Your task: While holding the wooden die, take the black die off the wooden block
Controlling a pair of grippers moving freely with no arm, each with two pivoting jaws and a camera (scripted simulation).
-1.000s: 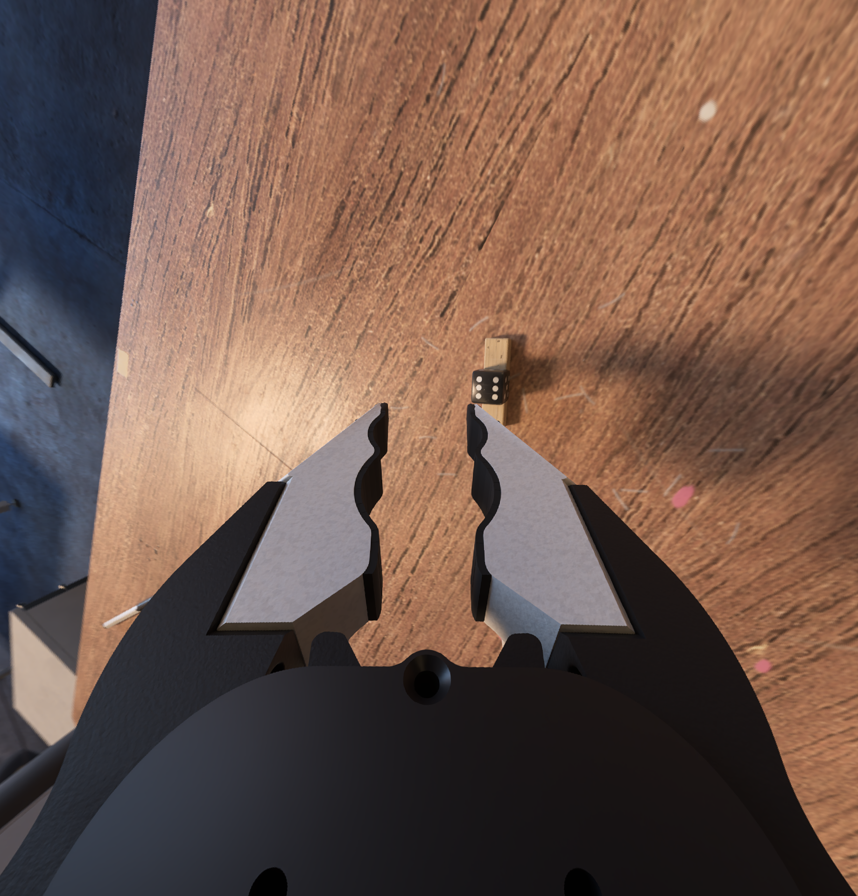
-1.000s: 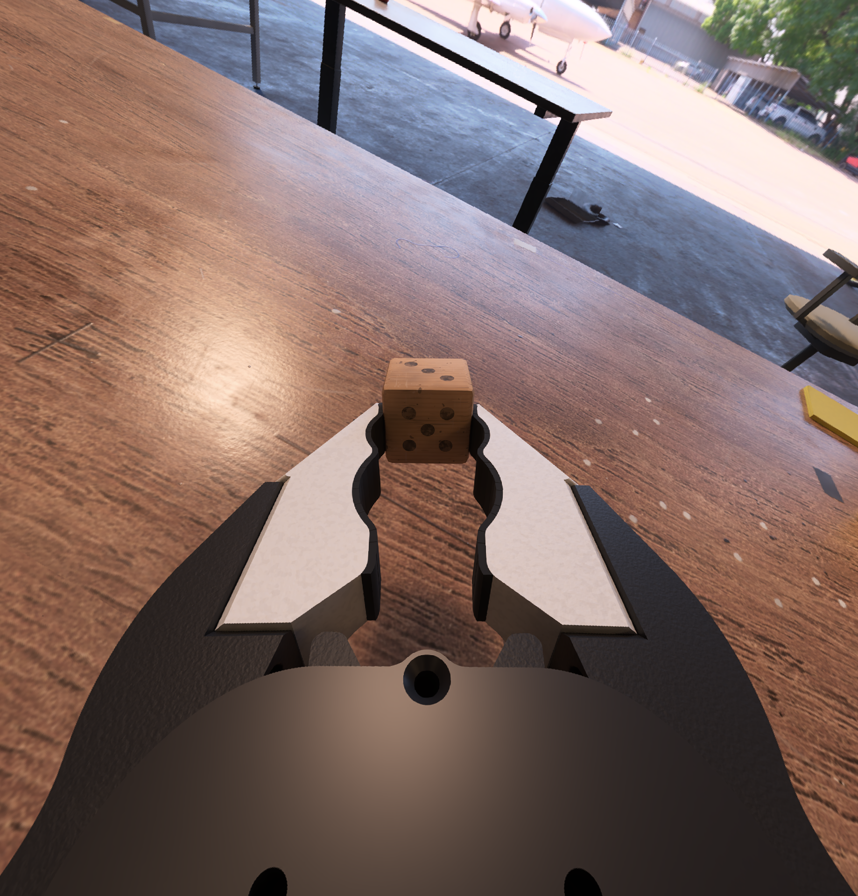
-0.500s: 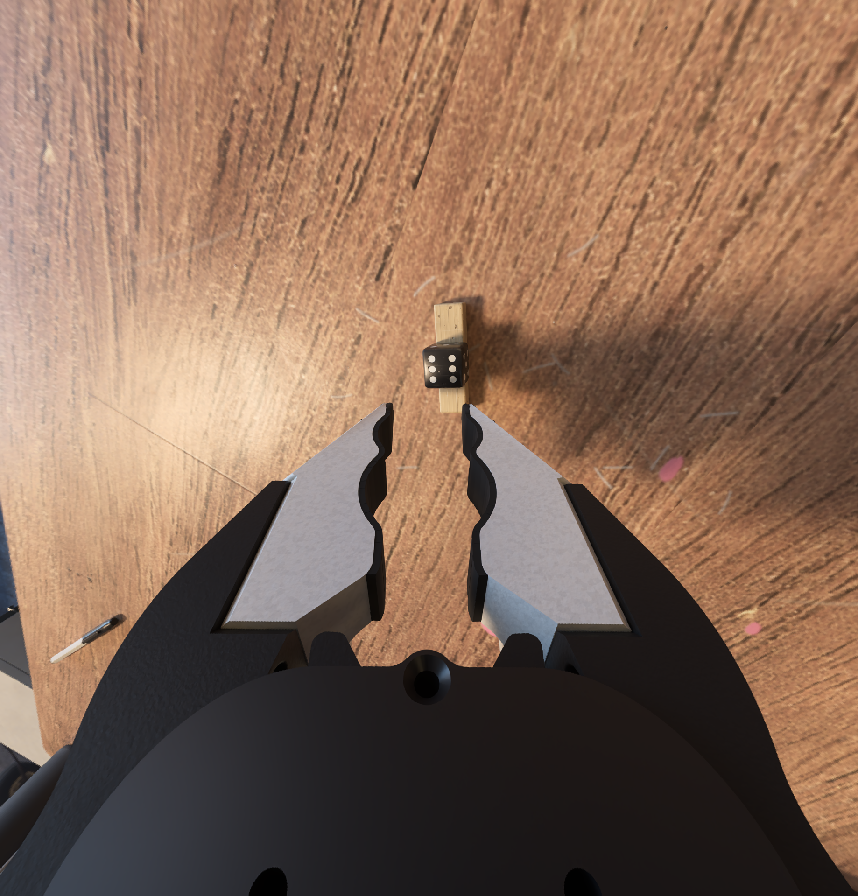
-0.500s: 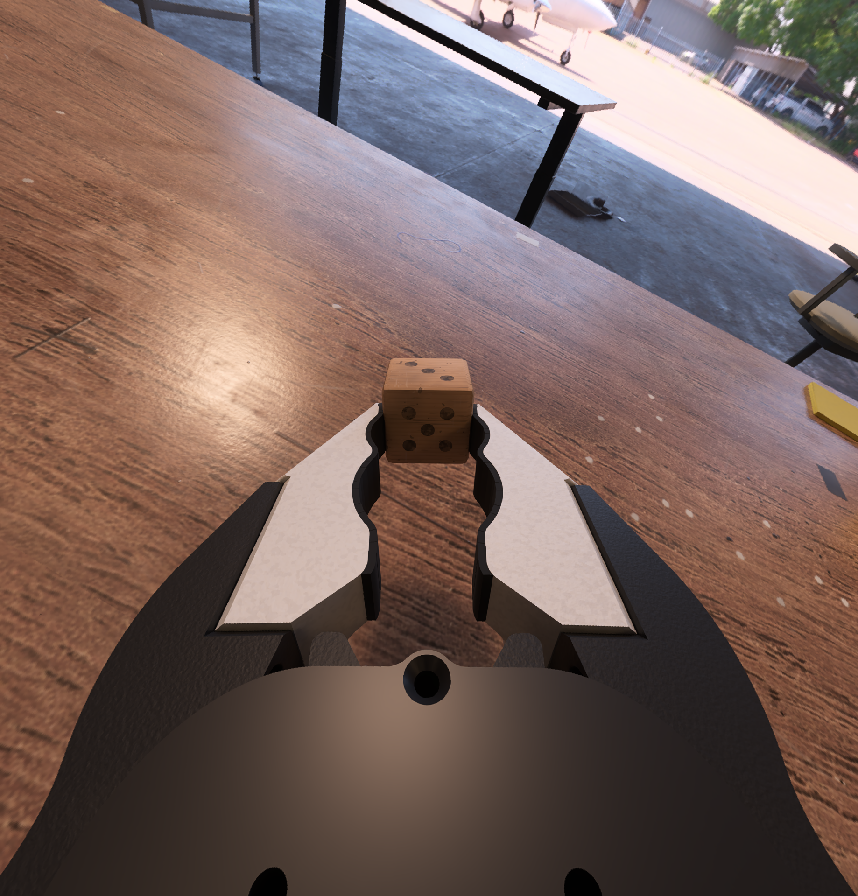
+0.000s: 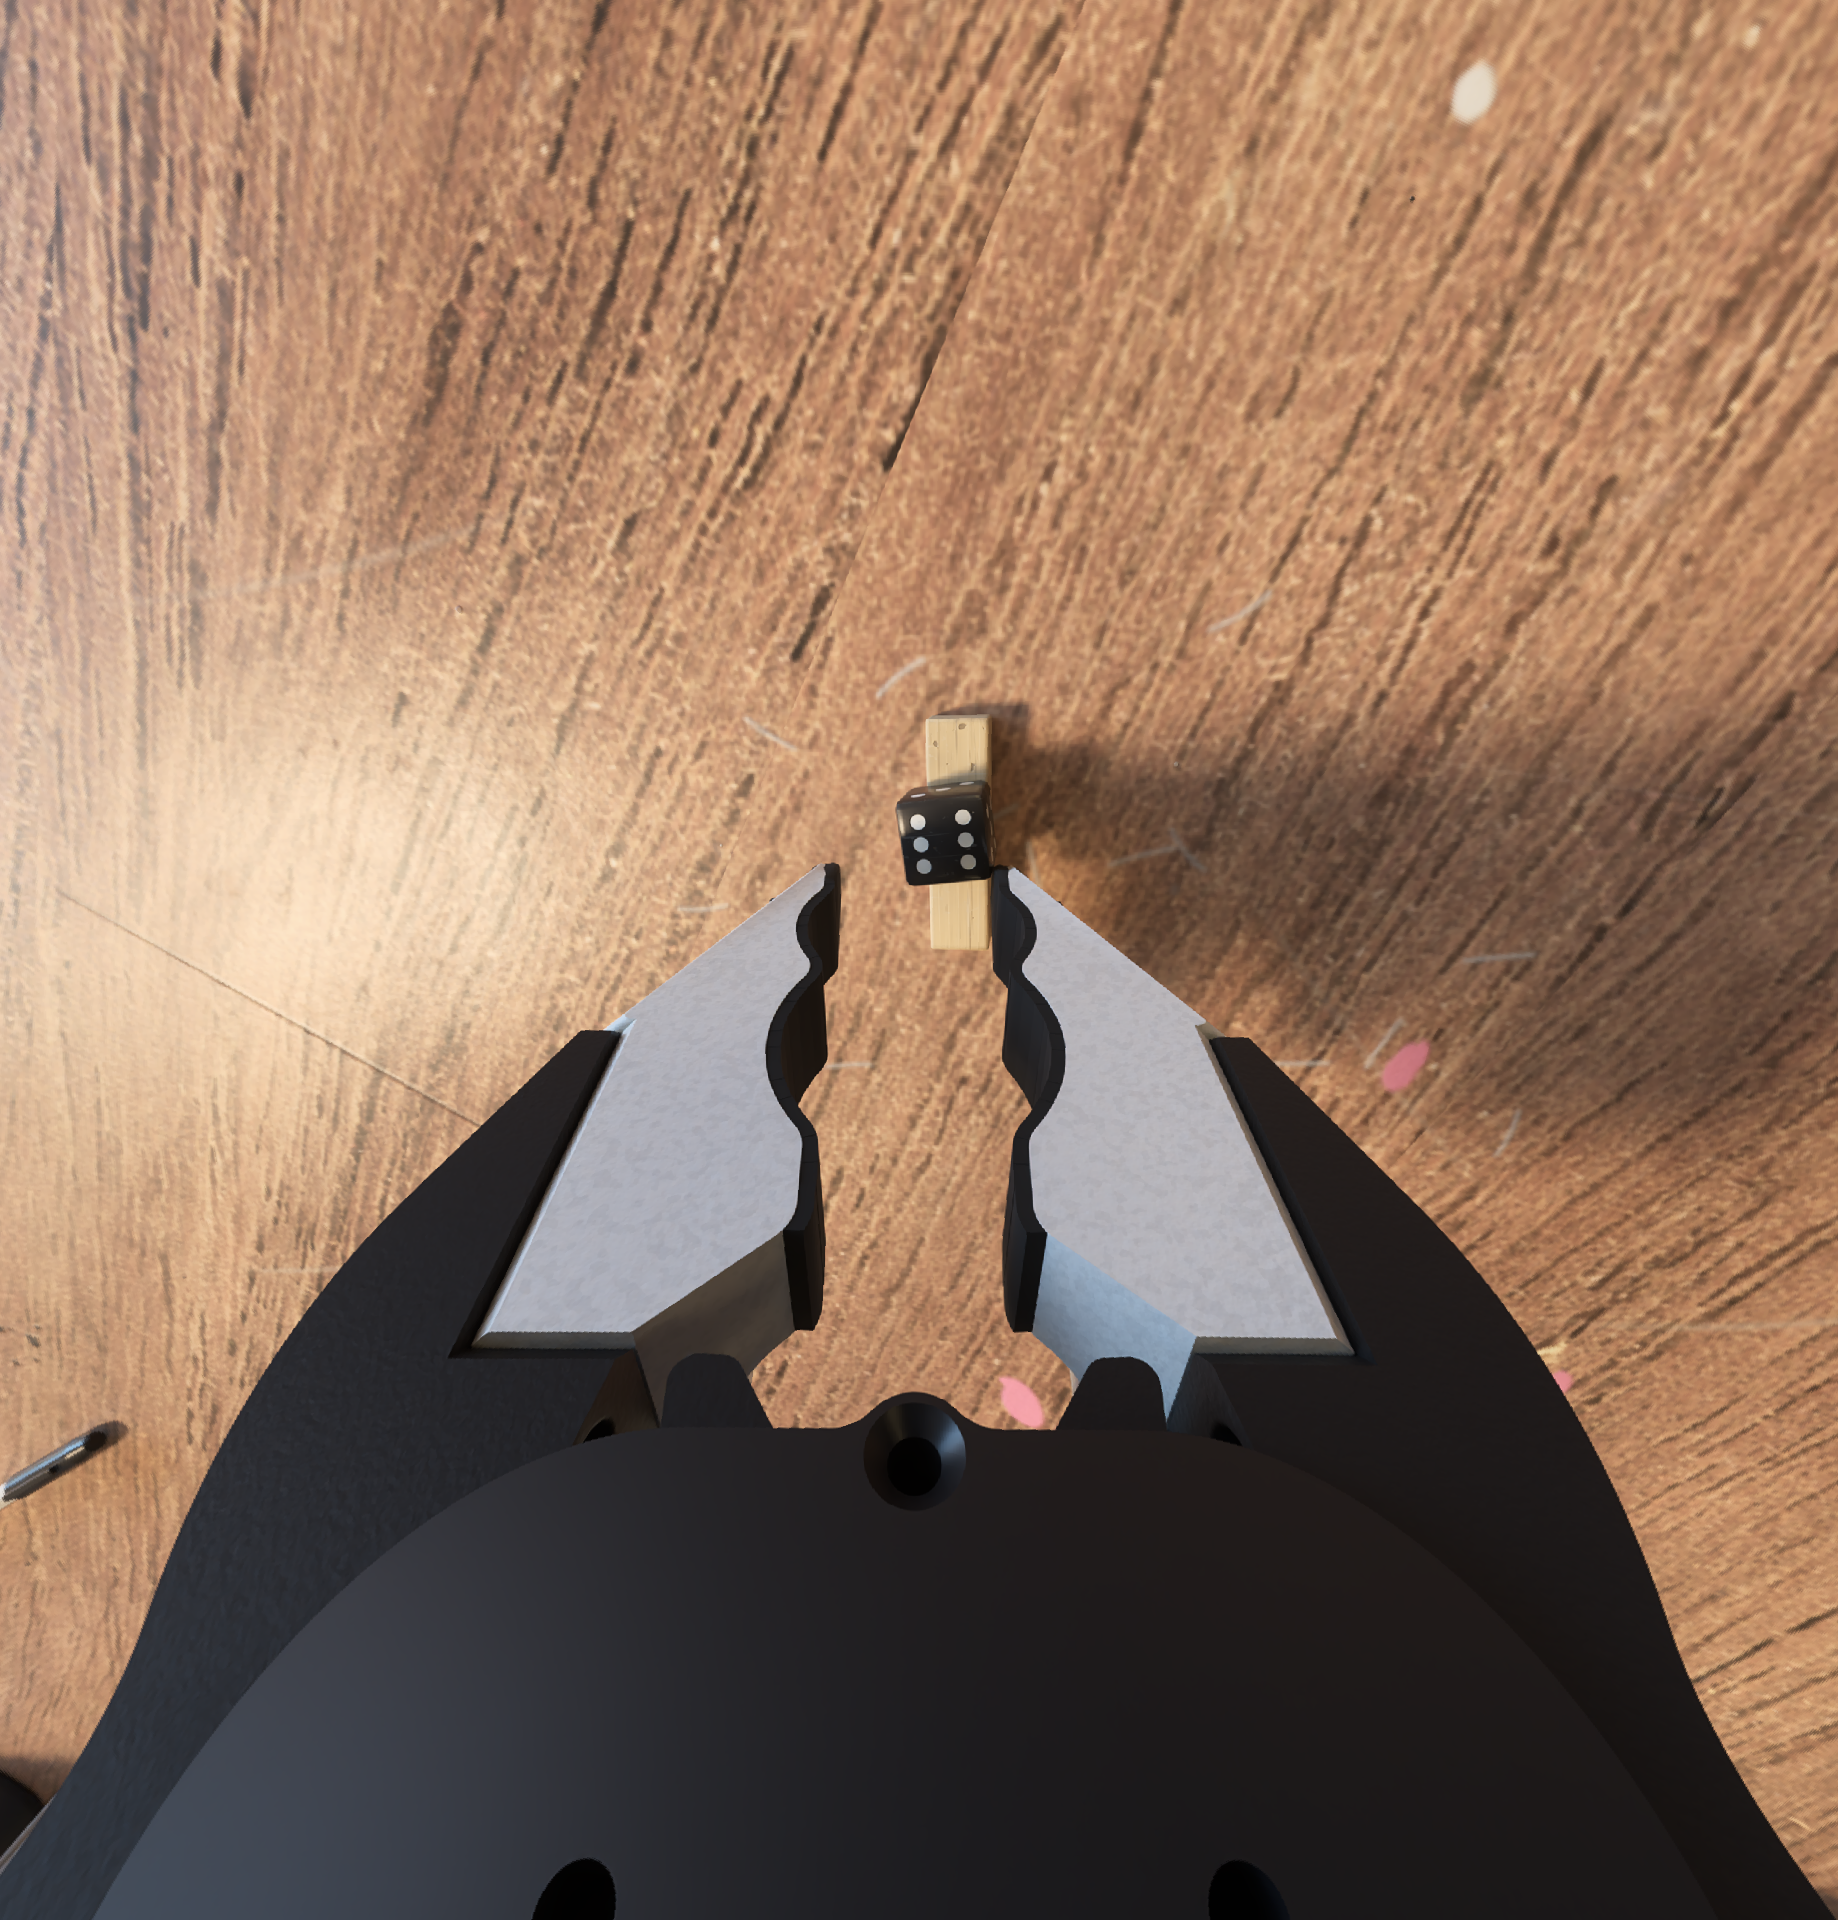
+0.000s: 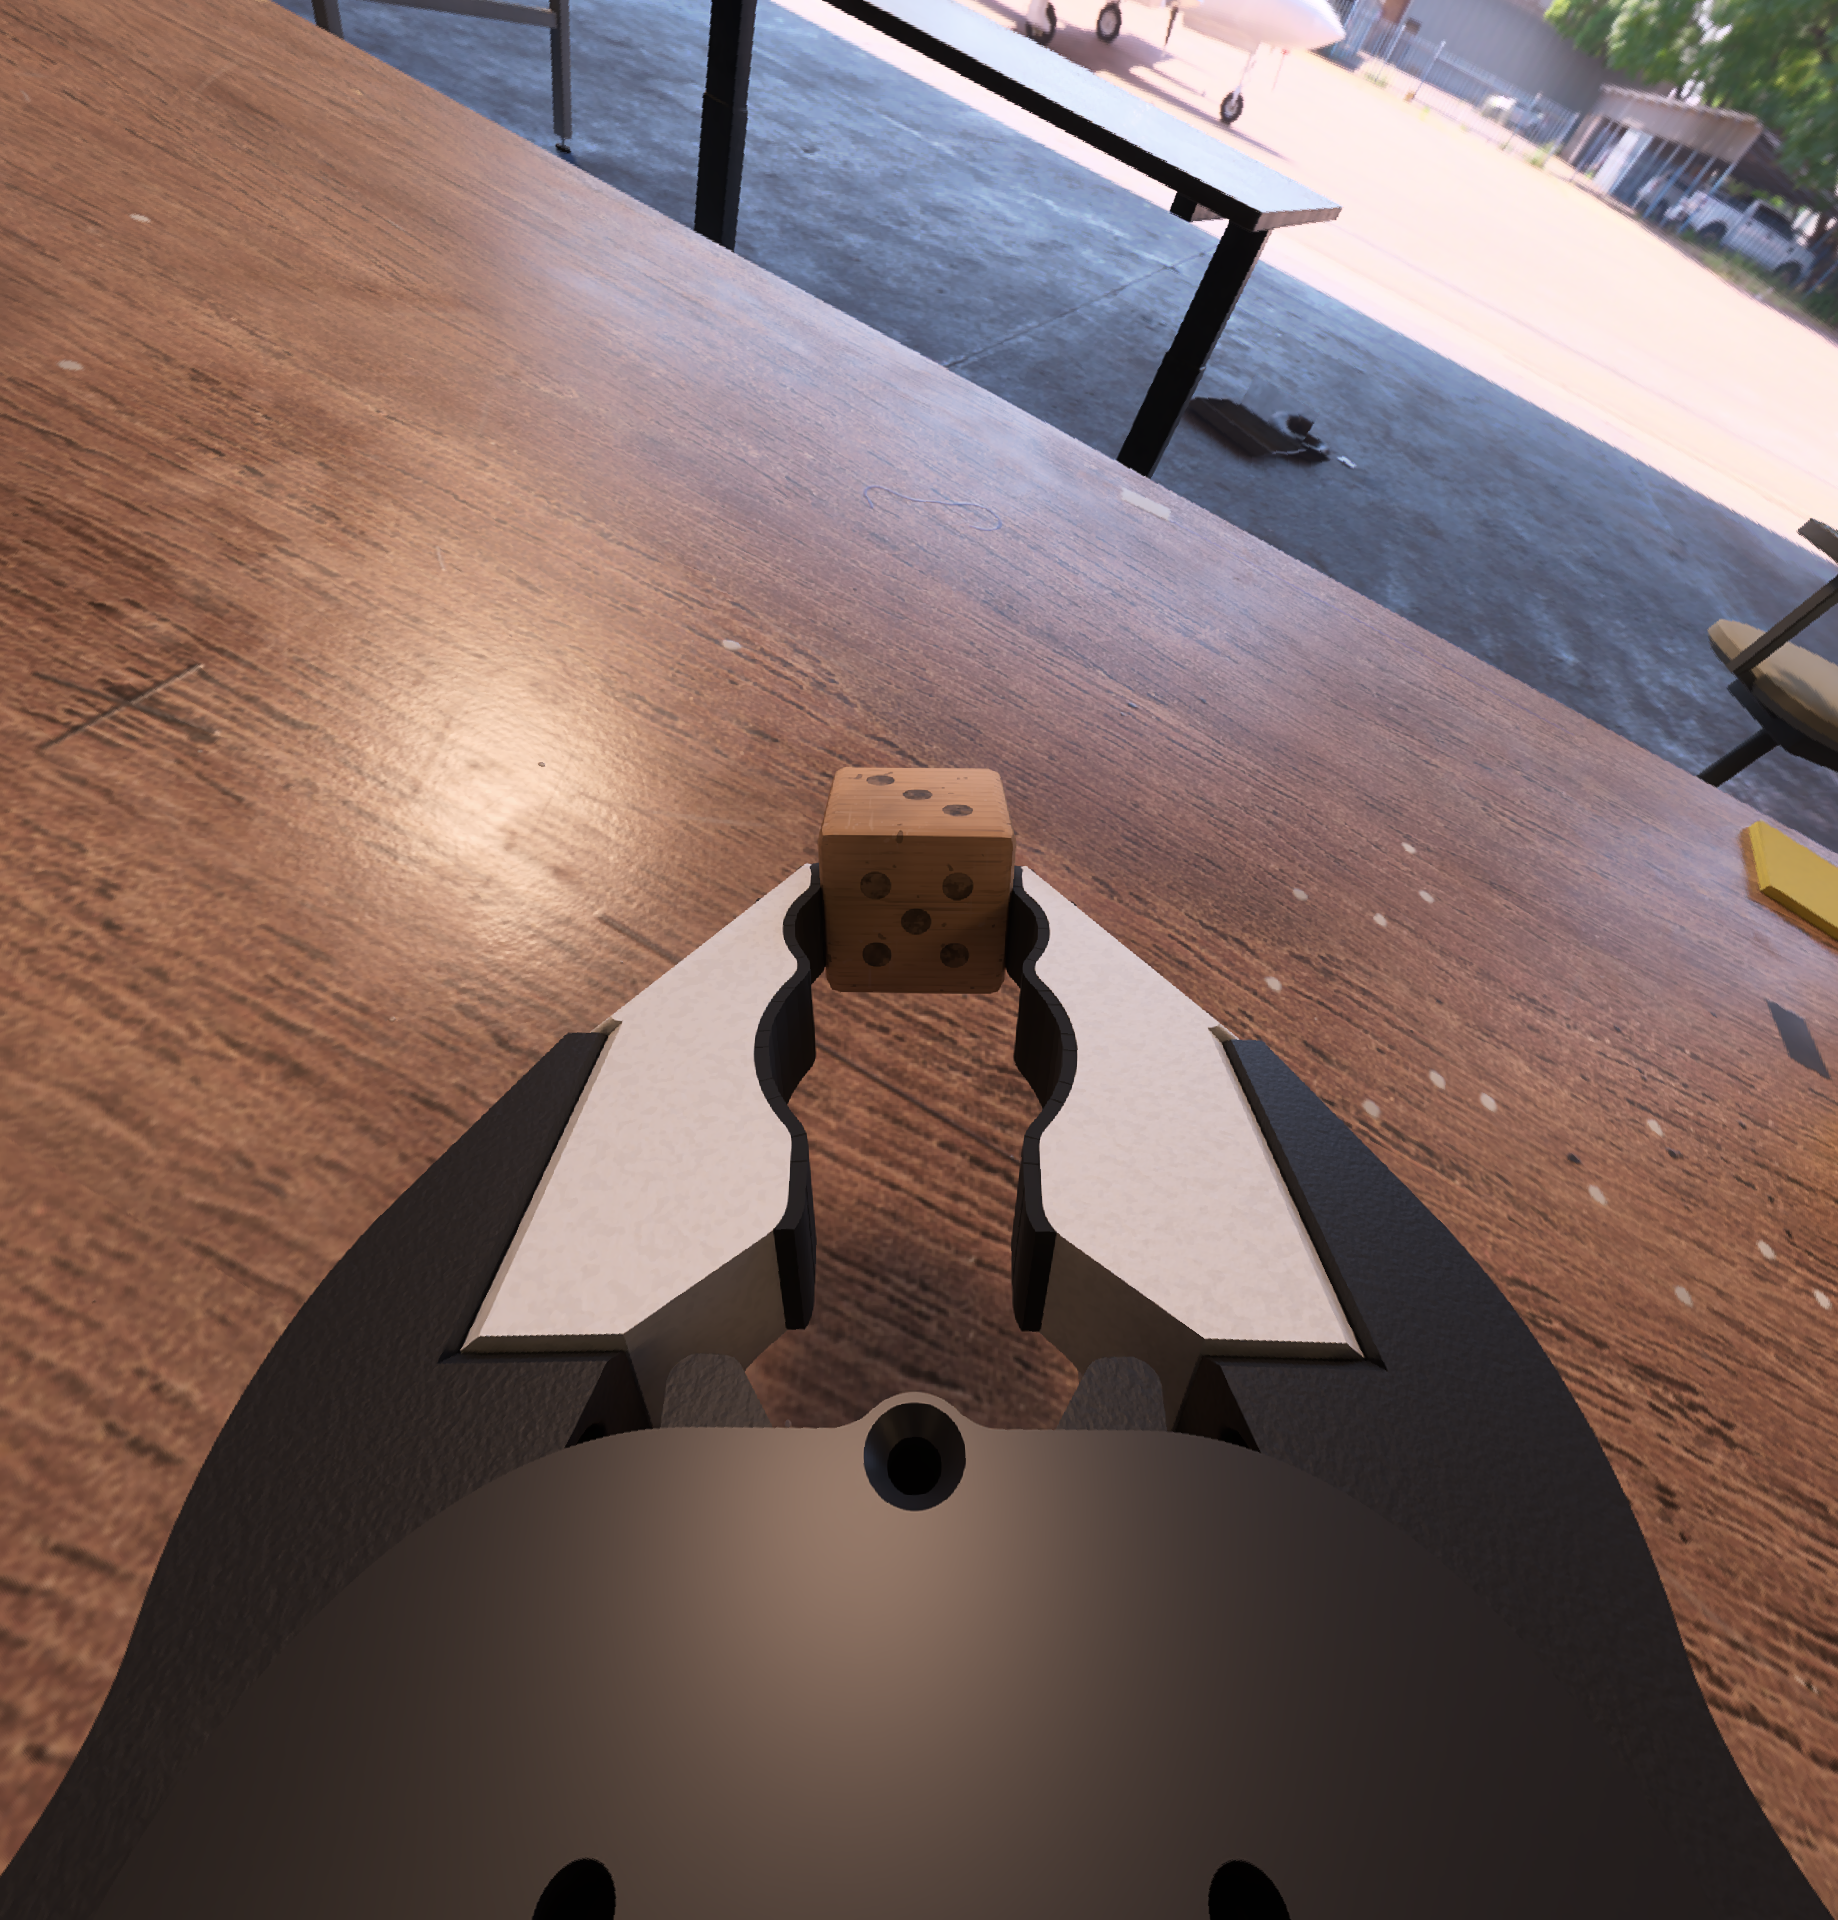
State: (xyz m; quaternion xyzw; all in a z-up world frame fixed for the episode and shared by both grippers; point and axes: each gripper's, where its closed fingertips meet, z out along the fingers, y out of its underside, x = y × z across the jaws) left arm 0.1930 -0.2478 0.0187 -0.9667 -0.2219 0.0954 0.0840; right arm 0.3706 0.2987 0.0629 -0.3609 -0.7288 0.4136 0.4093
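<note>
In the left wrist view a small black die [image 5: 944,847] with white pips sits on a narrow pale wooden block [image 5: 959,756] lying on the brown table. My left gripper [image 5: 915,883] is open and empty. It hovers above the table, with the die just beyond its fingertips and near the right one. In the right wrist view my right gripper [image 6: 915,904] is shut on the wooden die [image 6: 915,894] and holds it between the fingertips above the table.
A pen [image 5: 37,1470] lies at the left near the table edge. Pink specks [image 5: 1405,1065] dot the wood. In the right wrist view the table's far edge [image 6: 1185,509] runs diagonally; a yellow flat piece [image 6: 1819,894] lies at the right. Black tables stand beyond.
My left gripper has moved forward and lower toward the black die, which now sits at its fingertips. The right gripper has barely moved and still holds the wooden die.
</note>
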